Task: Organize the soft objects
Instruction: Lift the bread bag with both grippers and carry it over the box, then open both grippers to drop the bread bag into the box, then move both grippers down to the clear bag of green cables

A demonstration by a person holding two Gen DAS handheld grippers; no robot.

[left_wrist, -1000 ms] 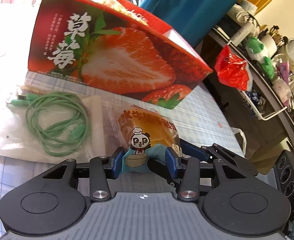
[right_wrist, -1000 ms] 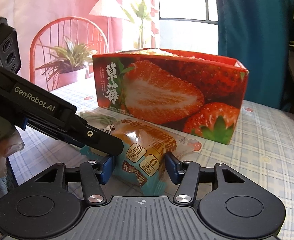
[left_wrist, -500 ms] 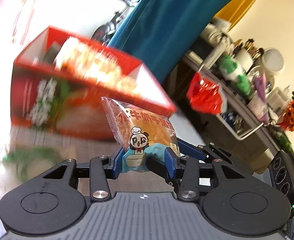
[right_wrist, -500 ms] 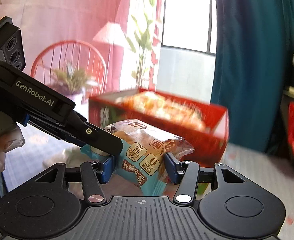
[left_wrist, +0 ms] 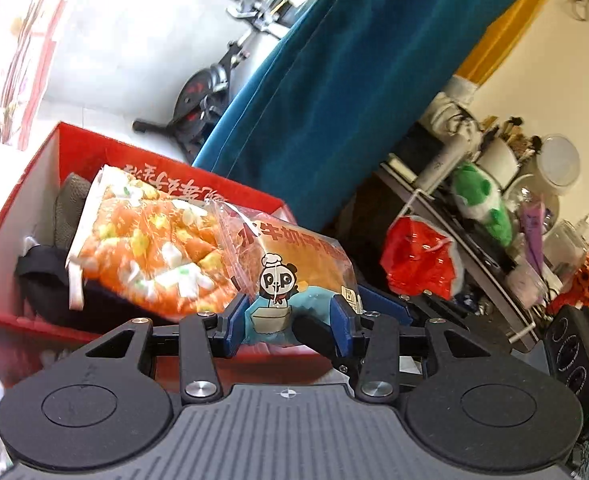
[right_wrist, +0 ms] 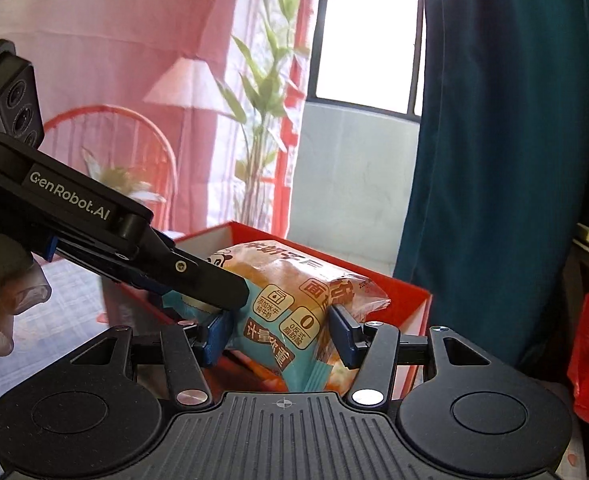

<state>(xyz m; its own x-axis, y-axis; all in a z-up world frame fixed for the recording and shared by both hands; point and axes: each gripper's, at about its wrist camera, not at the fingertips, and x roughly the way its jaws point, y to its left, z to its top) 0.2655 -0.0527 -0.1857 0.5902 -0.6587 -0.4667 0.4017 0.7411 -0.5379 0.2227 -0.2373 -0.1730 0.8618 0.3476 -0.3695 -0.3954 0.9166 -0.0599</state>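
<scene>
Lifted off the table, the bread packet (left_wrist: 294, 264) hung above the red box (left_wrist: 34, 216) ahead; I kept both the left tongs (left_wrist: 290, 314) and the right tongs (right_wrist: 280, 334) pinching it.

The left hand-held gripper (right_wrist: 214, 300) carries "GenRobot.AI" in pale letters along its black arm, read in the right wrist view. The bread packet (right_wrist: 290, 312) shows a large "0" in a rounded badge, Chinese characters "计量" on a brown band, and "面" above. In the left wrist view the packet's panda figure has orange Chinese lettering above it. The red box (left_wrist: 198, 184) bears inverted Chinese script inside, too blurred to read.
</scene>
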